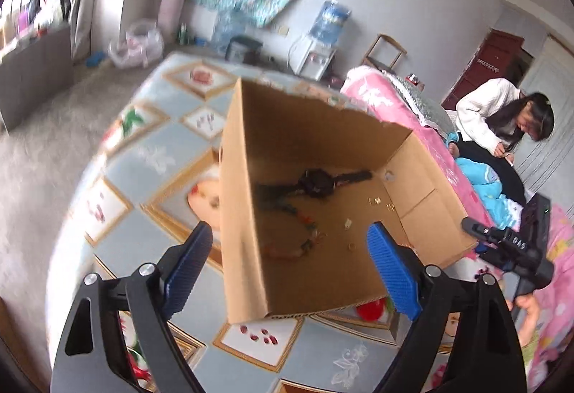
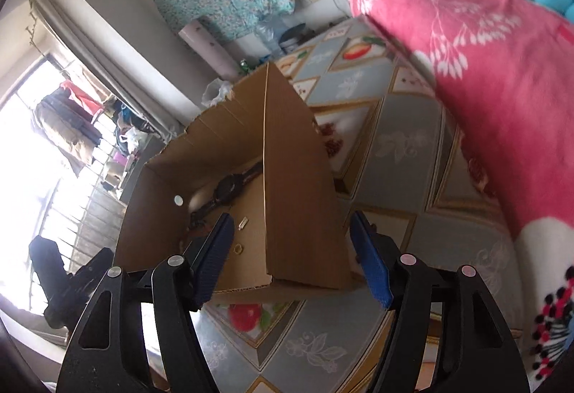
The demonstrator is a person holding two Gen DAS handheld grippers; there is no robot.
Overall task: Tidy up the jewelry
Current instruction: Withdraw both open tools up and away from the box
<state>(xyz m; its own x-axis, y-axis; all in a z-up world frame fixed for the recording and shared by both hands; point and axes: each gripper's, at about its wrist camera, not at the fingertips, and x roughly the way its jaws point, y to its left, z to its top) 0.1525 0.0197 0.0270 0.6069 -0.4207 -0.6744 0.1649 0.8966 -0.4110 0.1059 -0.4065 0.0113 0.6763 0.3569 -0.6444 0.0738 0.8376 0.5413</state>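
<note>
An open cardboard box (image 1: pixel 244 213) stands on a table with a patterned cloth (image 1: pixel 158 149). On its floor lie a black watch (image 1: pixel 315 181), a string of coloured beads (image 1: pixel 294 242), a gold ring (image 1: pixel 352 247) and small gold pieces (image 1: pixel 375 201). My left gripper (image 1: pixel 290 231) is open, one blue finger outside the box's near wall and one over its inside, holding nothing. In the right wrist view the box (image 2: pixel 297 195) shows the watch (image 2: pixel 227 190) and a ring (image 2: pixel 238 248). My right gripper (image 2: pixel 291 220) is open astride the box's near corner, nothing held.
A pink flowered blanket (image 2: pixel 484 70) is heaped along the table's right side. A person in a white top (image 1: pixel 495 113) bends over behind it. A water dispenser (image 1: pixel 323 34) stands by the far wall. The right-hand tool (image 1: pixel 509 246) shows beside the box.
</note>
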